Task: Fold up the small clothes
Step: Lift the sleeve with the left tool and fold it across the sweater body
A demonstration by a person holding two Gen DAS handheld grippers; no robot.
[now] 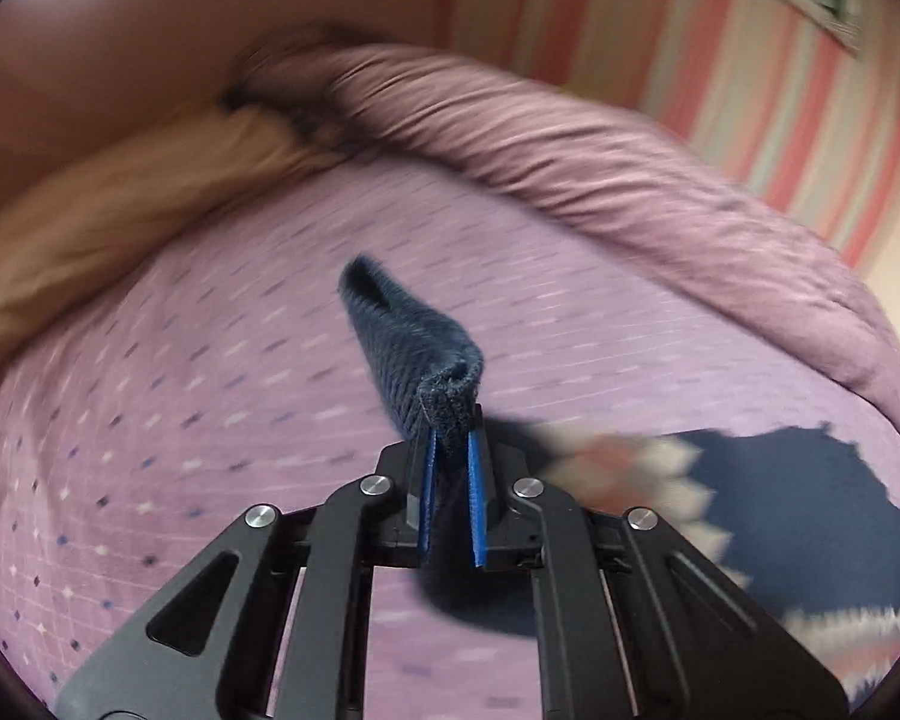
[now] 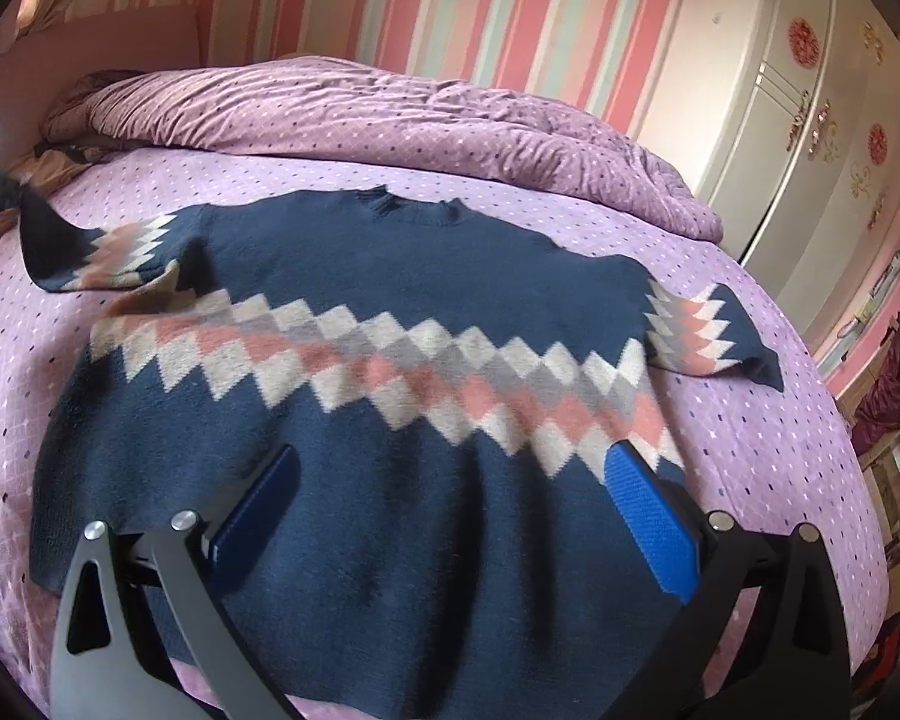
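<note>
My left claw (image 1: 450, 450) is clenched on the sweater's cuff (image 1: 444, 387); the sweater (image 2: 360, 420) lies flat on the bed (image 2: 780, 420) under my released right claw (image 2: 450, 516). Tip: carry the sleeve low across the chest, no yanking.

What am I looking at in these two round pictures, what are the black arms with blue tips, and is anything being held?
These are views from cameras mounted on two handheld grippers, one in each of a person's hands. Each looks forward along its own two black fingers with blue pads; the lens bends the picture round.

A navy sweater with a pink, grey and white diamond band lies spread flat on a purple bed, with a rumpled duvet behind it.

In the left-hand view, the left gripper is shut on a sleeve cuff, lifted off the bed. In the right-hand view, the right gripper is open above the sweater's lower part, holding nothing.
</note>
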